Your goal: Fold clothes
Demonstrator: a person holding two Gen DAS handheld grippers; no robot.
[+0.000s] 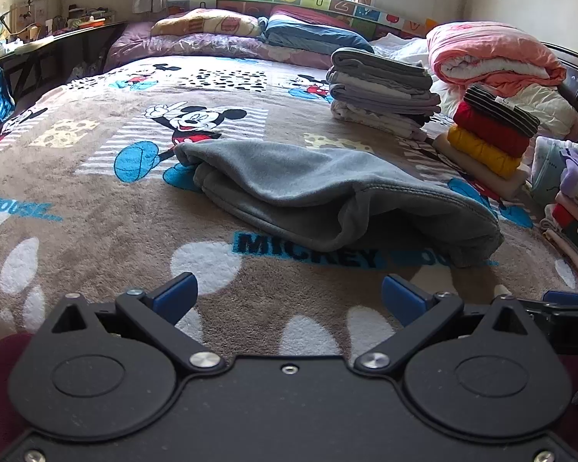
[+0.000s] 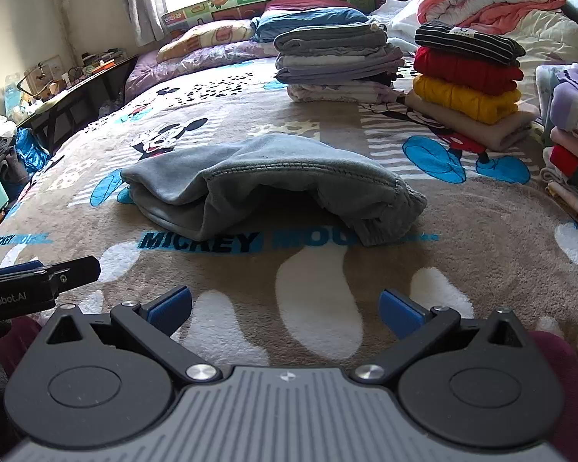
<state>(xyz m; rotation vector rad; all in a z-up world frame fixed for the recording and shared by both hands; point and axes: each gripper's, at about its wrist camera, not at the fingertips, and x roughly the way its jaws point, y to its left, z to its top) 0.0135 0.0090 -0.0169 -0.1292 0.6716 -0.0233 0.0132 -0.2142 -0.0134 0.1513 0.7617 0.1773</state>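
A grey fleece garment [image 1: 327, 192] lies folded in a loose bundle on the Mickey Mouse blanket [image 1: 96, 200], its open hem facing me. It also shows in the right wrist view [image 2: 273, 188]. My left gripper [image 1: 289, 296] is open and empty, a short way in front of the garment, above the blanket. My right gripper [image 2: 285, 304] is open and empty, also short of the garment. The left gripper's side shows at the left edge of the right wrist view [image 2: 38, 277].
A stack of folded grey and lilac clothes [image 1: 381, 96] and a stack of striped, red, yellow and beige clothes [image 1: 489, 134] stand behind the garment. More folded clothes [image 2: 574, 134] lie at the right. A pink quilt [image 1: 493, 54] and pillows lie at the bed's head. A cluttered shelf [image 1: 38, 38] runs along the left.
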